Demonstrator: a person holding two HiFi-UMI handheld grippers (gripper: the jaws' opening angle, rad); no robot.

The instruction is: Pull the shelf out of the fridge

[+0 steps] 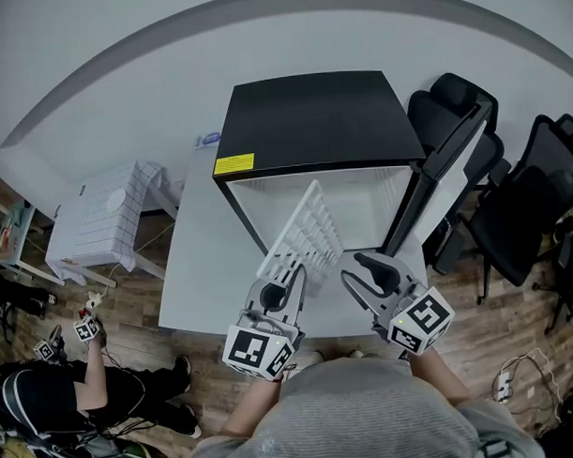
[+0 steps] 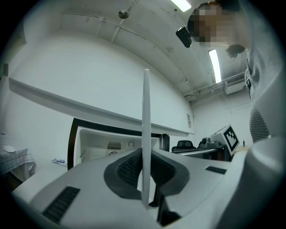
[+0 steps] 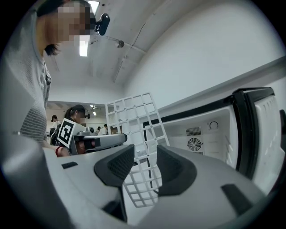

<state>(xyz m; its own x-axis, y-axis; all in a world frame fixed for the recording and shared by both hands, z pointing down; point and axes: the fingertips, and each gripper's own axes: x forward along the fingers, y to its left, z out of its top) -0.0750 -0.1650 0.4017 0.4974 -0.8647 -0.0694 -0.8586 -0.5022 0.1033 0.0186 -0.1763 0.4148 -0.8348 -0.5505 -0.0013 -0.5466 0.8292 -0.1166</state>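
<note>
The white plastic grid shelf stands tipped up on edge, slanting, at the open front of the small black fridge with its white interior.

Shelf before fridge, chairs right

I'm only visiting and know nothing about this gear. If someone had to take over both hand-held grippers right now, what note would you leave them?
Left gripper: fingers shut on the edge of the white shelf, which is tipped up on its side.
Right gripper: fingers open, holding nothing, just beside the shelf.
Fridge: door open.
Done: shelf is mostly out in front of the opening; its far end seems to sit at the mouth.
Left: draw it fully clear, probably with the right gripper steadying it.
</note>
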